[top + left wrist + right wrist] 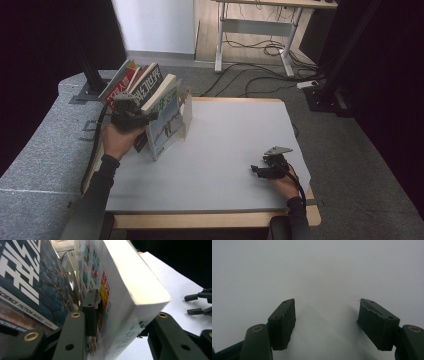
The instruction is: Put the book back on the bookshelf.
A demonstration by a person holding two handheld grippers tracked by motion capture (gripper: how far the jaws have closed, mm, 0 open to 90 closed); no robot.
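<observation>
The left claw (150,116) straddles the thick white-paged paperback book (125,290), spine down at the desk's (225,150) far left, pads loosening; the right claw (257,170) rests open, empty.

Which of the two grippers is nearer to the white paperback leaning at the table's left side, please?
The left. The left gripper has its jaws around the white paperback beside the other books. The right gripper rests well away on the white table, jaws open and empty.
</observation>
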